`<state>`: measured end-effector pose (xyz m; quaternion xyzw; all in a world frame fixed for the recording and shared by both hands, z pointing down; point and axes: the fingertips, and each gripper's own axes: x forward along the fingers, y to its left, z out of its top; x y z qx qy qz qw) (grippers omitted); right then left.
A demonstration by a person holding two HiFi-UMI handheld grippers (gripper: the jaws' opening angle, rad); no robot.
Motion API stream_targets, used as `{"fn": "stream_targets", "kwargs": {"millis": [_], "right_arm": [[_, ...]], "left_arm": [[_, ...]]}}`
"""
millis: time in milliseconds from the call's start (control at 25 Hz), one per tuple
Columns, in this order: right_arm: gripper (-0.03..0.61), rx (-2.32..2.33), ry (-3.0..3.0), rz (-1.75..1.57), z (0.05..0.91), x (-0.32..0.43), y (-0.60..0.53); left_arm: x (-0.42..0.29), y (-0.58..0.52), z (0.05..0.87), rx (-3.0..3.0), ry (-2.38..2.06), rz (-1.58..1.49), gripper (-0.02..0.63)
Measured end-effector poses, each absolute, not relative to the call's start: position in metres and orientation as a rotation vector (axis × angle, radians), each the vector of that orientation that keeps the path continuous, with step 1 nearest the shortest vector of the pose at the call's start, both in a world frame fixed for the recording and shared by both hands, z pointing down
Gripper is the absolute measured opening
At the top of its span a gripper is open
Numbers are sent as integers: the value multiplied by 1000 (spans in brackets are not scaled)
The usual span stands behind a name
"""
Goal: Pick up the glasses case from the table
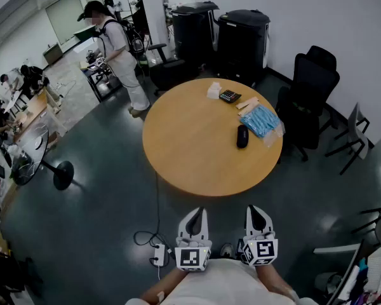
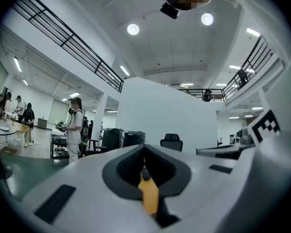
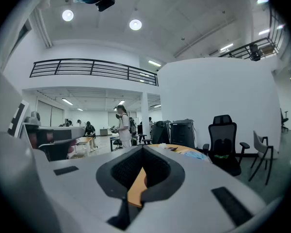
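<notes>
In the head view the glasses case (image 1: 242,136), a small dark oval, lies on the right part of the round wooden tabletop (image 1: 190,151). It is just beside a blue packet (image 1: 261,121) and nearer to the person than a calculator (image 1: 230,96). The left hand-held gripper (image 1: 199,211) and the right hand-held gripper (image 1: 254,208) hang side by side close to the body, well apart from the tabletop, so I judge that the approach is not yet begun. In the left gripper view the jaws are pressed together with nothing between them. Beyond them only a far standing person (image 2: 75,125) and dark bins (image 2: 117,139) show. In the right gripper view the jaws are also fully together and empty, and the tabletop edge appears ahead, slightly to the right, with a black office chair (image 3: 223,142) behind. The right hand-held gripper seems the better choice, because the case is on its side. A good way is to step closer, open the jaws before arriving, come from above and close across the narrow width of the case. The blue packet is very close, so one jaw may catch it, and the rounded shell may slip. On the floor a cable with a power strip (image 1: 157,254) lies between the person and the tabletop and could catch a foot.
</notes>
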<state>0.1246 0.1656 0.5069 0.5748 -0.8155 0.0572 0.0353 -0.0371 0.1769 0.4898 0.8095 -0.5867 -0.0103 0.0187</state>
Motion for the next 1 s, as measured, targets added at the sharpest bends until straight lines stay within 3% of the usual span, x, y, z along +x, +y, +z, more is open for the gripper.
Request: {"fn": "stream_targets", "kwargs": {"millis": [1000], "right_arm": [[15,1672,-2553,240,535,179,121]], "left_arm": [[-8,165,510,2354,-1956,-10,8]]}}
